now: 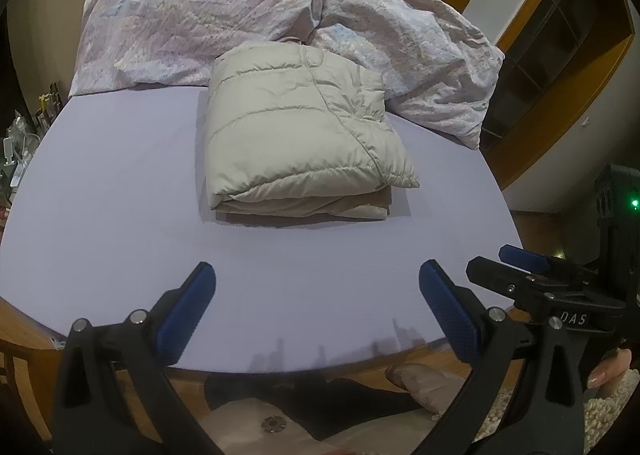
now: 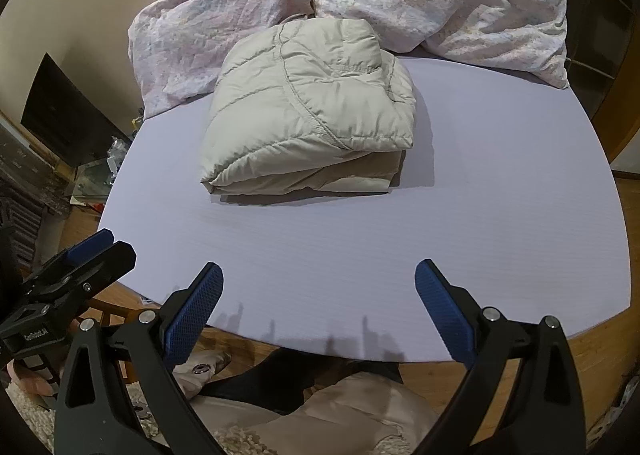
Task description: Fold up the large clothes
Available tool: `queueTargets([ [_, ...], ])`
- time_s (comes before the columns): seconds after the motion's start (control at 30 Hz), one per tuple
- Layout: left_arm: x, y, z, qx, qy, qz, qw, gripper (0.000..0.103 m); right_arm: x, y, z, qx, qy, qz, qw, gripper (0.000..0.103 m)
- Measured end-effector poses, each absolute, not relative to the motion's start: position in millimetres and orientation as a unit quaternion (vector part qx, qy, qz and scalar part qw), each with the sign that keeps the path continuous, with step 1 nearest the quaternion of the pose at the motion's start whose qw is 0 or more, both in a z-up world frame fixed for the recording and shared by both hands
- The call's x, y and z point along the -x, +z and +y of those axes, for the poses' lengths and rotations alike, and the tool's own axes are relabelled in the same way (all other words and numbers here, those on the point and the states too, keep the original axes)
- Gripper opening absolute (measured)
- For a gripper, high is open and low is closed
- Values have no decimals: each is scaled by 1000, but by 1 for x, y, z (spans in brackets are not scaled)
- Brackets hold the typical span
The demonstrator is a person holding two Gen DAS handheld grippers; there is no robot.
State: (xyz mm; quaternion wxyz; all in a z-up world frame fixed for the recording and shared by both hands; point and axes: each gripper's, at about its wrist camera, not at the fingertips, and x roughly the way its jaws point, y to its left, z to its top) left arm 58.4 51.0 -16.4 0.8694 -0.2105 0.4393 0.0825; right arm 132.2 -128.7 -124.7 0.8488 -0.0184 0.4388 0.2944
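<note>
Bed [image 1: 120, 195], claws [image 1: 316, 295] level (agape)

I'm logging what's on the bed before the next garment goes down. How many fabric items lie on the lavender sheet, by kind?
Folded beige puffer jacket: 1
Crumpled floral duvet: 1
Total: 2
Both grippers, left and right, are open and hold nothing.
</note>
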Motion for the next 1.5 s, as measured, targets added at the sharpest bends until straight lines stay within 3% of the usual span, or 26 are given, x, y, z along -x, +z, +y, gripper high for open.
queueTargets([
  [1.5, -61, -15, 54, 217, 80, 439, 868, 101, -136, -128, -124, 16, 299, 443, 845, 98],
])
